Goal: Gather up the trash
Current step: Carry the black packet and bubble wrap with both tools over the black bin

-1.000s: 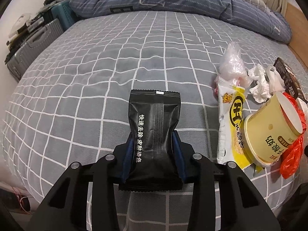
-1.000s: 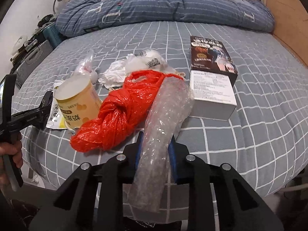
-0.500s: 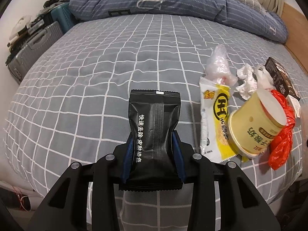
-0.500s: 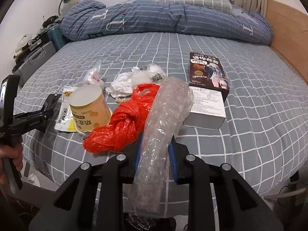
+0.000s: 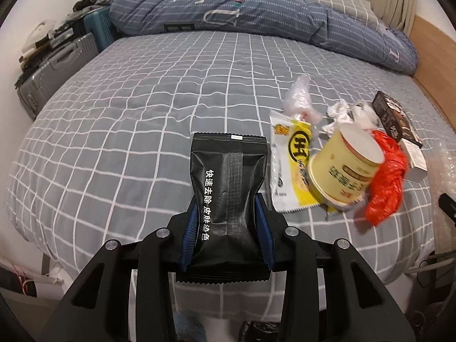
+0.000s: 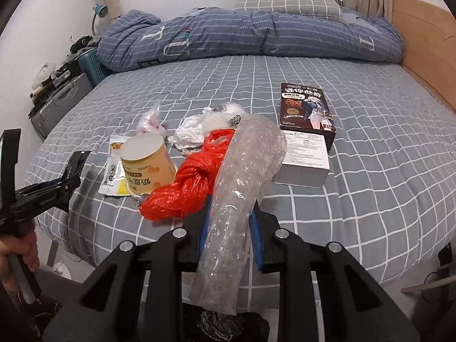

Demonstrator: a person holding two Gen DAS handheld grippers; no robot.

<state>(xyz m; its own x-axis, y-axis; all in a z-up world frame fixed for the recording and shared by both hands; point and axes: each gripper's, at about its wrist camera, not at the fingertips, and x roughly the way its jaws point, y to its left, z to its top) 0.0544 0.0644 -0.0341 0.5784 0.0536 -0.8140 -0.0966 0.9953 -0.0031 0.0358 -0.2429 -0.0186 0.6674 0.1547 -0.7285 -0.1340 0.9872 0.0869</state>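
The left gripper (image 5: 228, 222) clamps a black sachet (image 5: 228, 188) between its fingers. The right gripper (image 6: 229, 222) pinches a bubble-wrap roll (image 6: 242, 176) above the bed (image 6: 370, 171).

Each gripper (image 5: 228, 228) — black angular frame, silver screw heads, blue ribbed pads (image 6: 259, 239) inside the fingers.

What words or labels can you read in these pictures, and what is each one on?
"快速去除 皮肤染色": black sachet held in the left claw.
"TUT": large pale letters on the blue duvet.
"迷你曲奇": dark snack box.
"奶" with neighbouring characters, upside down: yellow cup; the rest is blurred.
Yellow packet: round logo, too blurred to read.
White box: print too small.
Bubble wrap in the right claw: no text.
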